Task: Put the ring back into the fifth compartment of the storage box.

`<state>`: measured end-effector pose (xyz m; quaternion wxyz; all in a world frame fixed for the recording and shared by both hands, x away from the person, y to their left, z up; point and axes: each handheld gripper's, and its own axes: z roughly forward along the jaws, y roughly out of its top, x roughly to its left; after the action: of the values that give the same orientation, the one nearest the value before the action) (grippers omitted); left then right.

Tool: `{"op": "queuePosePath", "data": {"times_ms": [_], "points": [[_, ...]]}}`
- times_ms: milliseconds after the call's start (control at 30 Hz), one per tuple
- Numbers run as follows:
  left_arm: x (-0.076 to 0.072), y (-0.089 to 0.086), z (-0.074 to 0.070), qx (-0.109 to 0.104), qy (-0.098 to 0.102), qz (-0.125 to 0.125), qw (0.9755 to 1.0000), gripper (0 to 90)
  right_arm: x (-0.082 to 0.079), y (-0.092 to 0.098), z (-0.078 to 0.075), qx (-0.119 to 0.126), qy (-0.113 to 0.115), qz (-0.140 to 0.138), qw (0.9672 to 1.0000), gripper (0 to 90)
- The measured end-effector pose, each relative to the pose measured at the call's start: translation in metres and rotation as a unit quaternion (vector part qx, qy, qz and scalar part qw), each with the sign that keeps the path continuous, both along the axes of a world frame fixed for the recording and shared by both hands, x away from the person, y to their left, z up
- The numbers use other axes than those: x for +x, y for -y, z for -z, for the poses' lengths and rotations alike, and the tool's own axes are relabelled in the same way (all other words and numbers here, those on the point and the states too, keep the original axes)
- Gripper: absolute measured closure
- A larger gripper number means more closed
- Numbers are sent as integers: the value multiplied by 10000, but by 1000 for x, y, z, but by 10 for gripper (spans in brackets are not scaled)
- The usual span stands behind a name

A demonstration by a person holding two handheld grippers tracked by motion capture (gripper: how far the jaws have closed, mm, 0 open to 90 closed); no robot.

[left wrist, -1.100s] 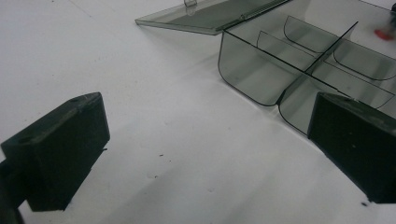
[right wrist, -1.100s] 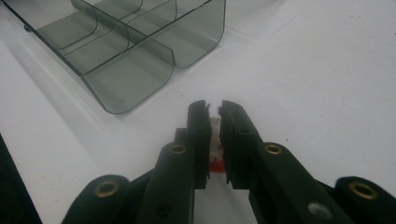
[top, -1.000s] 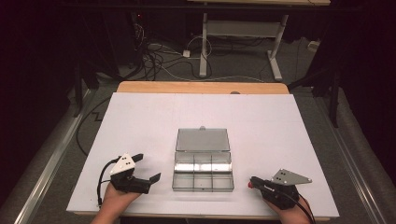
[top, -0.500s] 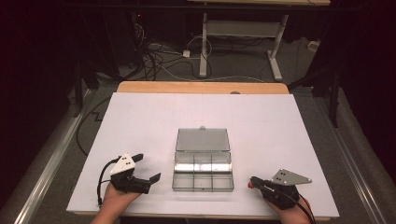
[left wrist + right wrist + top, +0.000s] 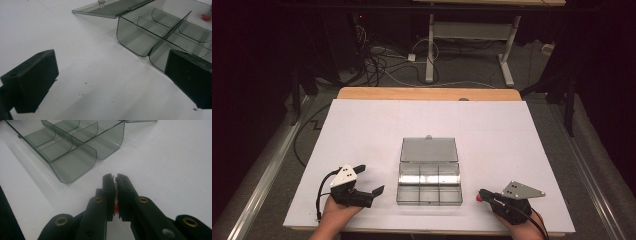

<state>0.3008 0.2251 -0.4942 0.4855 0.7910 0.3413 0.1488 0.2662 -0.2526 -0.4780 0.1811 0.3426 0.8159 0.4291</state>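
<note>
A clear plastic compartment box [image 5: 430,202] lies open in the middle of the white table, its lid [image 5: 428,149] laid flat behind it and its compartments looking empty. My left gripper [image 5: 371,180] rests to the left of the box, jaws wide open with bare table between them [image 5: 110,82]; the box's near wall [image 5: 132,37] is just ahead. My right gripper [image 5: 484,193] lies to the right of the box, shut on a small red piece [image 5: 479,199]. That red piece [image 5: 116,207] peeks out between the closed jaws [image 5: 115,178], which point toward the box's corner [image 5: 75,165].
The white table top [image 5: 522,140] ends in a front edge close under both hands. A wooden strip [image 5: 427,93] borders its far side. Beyond it, cables [image 5: 382,60] and a desk frame [image 5: 472,35] stand on the dark floor.
</note>
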Motion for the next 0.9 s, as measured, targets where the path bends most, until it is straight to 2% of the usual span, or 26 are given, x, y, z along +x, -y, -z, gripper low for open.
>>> {"op": "queuePosePath", "data": {"times_ms": [900], "points": [[0,1,0,19,-4,17,10000,0,1,-19,0,-6,58,-235,9997,870]]}}
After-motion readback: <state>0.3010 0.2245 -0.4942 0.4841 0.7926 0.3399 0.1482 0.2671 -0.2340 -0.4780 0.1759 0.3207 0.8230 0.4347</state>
